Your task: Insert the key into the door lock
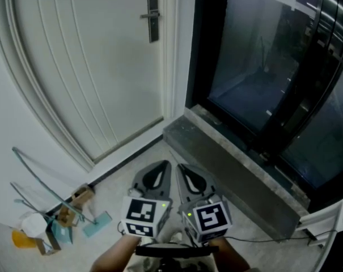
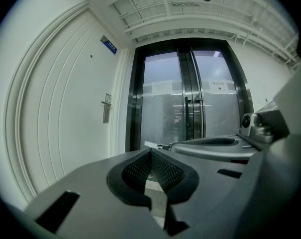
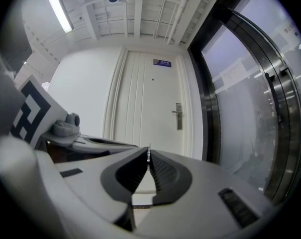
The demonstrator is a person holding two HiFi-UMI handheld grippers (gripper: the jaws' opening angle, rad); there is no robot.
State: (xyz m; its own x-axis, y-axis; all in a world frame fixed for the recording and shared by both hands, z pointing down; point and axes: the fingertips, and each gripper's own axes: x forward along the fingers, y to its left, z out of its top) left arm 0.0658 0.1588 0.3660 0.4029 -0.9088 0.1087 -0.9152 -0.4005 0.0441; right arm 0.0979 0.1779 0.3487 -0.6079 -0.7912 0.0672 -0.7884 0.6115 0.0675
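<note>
A white door [image 1: 92,67] faces us, its lock [image 1: 152,18] well apart from both grippers. Our right gripper [image 3: 149,156] is clenched on the key [image 2: 162,146], and our left gripper [image 2: 150,152] is closed on nothing.

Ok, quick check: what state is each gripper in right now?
Left gripper: shut, nothing between the jaws.
Right gripper: shut on the key, whose thin metal end pokes out past the jaw tips.
</note>
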